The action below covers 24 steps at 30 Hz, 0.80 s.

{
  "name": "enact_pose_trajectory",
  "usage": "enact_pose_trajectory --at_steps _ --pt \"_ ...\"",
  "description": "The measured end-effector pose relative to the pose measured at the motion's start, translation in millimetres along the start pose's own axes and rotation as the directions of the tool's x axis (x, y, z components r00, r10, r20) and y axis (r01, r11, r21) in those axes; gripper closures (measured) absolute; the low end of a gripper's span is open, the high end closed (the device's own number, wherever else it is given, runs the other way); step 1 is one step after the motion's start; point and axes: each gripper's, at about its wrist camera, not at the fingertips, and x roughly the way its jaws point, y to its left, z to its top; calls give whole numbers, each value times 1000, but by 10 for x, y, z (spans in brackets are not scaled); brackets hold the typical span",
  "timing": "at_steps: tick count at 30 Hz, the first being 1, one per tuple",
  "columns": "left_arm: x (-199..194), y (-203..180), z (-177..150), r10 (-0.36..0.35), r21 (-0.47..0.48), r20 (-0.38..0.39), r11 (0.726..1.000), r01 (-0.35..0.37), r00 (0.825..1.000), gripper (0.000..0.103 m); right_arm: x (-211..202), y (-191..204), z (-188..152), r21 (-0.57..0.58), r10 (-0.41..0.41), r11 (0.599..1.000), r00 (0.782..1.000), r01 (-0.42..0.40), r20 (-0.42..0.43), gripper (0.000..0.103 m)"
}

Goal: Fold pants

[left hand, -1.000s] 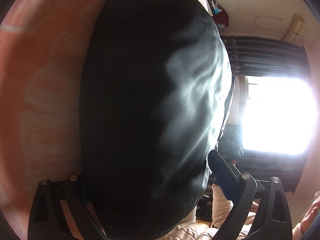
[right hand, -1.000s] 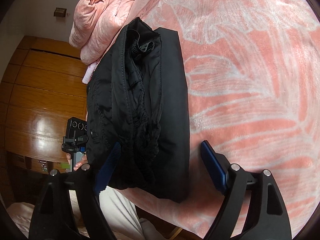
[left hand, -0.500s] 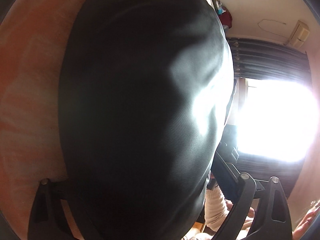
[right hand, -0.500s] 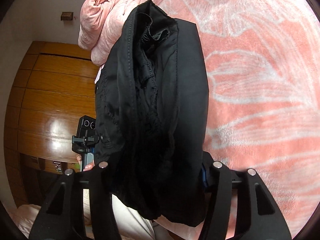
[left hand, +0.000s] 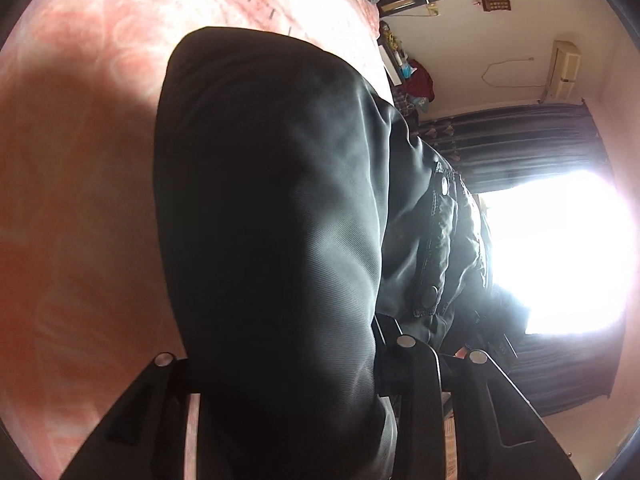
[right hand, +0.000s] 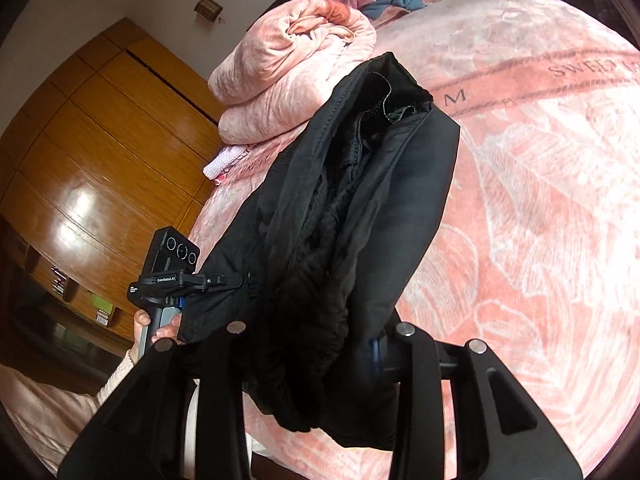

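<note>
I am holding my left gripper (left hand: 286,364) with its jaws closed in tight on a thick bundle of the pants (left hand: 272,220), the fingers pressing from both sides. My right gripper (right hand: 316,330) is clamping the same garment, its jaws drawn in against the layered edge. In the right wrist view my left hand (right hand: 154,326) is wrapping its fingers around the left gripper's handle.
</note>
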Motion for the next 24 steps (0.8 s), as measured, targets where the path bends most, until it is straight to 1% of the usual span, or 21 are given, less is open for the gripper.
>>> enact_pose_trajectory --at_steps 2,4,7,9,13,14,15,16,17,18,19,20,21,23,24 --pt "-24 -141 193 3 44 33 999 -5 999 69 25 -2 219 -31 -6 999 1000 7 23 70" --pt "4 -224 367 6 66 60 998 -10 998 69 96 -75 448 -37 0 999 999 1 36 70" --pt "157 -279 701 25 86 74 996 -31 997 69 260 -269 718 -36 -2 999 999 3 34 70" --pt "283 -266 867 47 96 72 994 -54 996 68 388 -451 824 -26 -11 1000 1000 12 26 69" --pt "598 -106 1075 124 89 60 988 -129 990 68 745 -881 931 50 -23 998 1000 24 -11 68" --pt "585 2 1107 143 76 50 986 -147 988 66 842 -1001 912 79 -27 996 999 29 -30 68" --pt "599 110 1125 146 63 42 987 -148 988 64 906 -1095 899 101 -52 993 998 56 -42 64" --pt "588 140 1063 120 62 44 991 -123 992 60 951 -1210 856 128 -58 990 997 63 -45 60" --pt "586 160 1048 98 62 47 993 -101 994 57 972 -1321 808 162 -36 986 998 43 -41 57" --pt "543 178 972 89 59 47 994 -91 995 54 982 -1407 765 198 -20 980 999 26 -33 50" --pt "502 232 912 101 51 51 993 -103 994 41 985 -1466 721 220 -18 975 1000 23 -24 40" --pt "503 274 935 128 50 63 990 -131 990 30 988 -1501 677 222 -30 974 999 34 -19 35" --pt "478 291 932 149 59 72 986 -154 986 28 988 -1515 631 222 -42 974 999 45 -18 28" --pt "403 340 1019 160 70 86 984 -166 983 26 921 -1498 537 214 -32 976 999 33 -7 28" --pt "387 340 1068 173 62 97 982 -179 980 24 951 -1433 569 211 -40 977 999 39 -2 28"
